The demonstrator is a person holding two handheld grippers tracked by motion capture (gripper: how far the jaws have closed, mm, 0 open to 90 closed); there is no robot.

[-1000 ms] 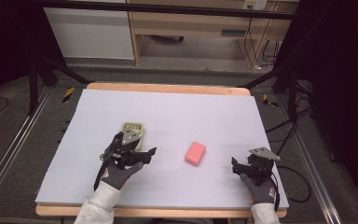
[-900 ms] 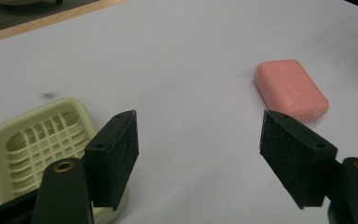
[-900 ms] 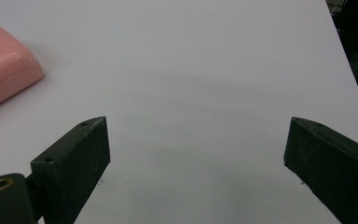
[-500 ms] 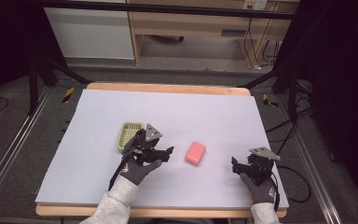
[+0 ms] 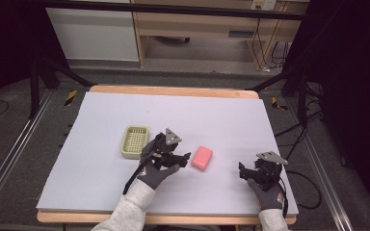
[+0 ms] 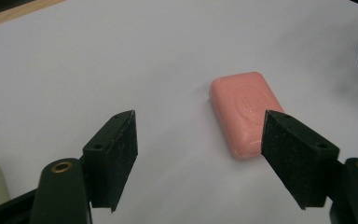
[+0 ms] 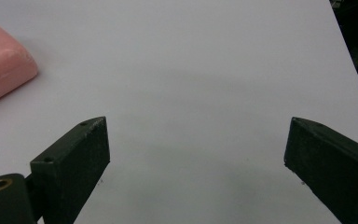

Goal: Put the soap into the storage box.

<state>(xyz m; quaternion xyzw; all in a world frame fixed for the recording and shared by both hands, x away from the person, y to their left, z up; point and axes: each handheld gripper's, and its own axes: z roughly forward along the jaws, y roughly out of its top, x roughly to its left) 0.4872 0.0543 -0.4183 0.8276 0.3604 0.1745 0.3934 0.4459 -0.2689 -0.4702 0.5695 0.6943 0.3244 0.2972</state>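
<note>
From above we see the basket (image 5: 135, 141); our left gripper (image 6: 198, 154), jaws wide, faces the soap (image 6: 244, 114)

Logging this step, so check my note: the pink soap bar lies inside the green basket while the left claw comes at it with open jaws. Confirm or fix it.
One thing is wrong: the pink soap bar lies on the bare table, apart from the green basket, as the high view shows. The rest holds: the left claw comes at it with open jaws.
</note>
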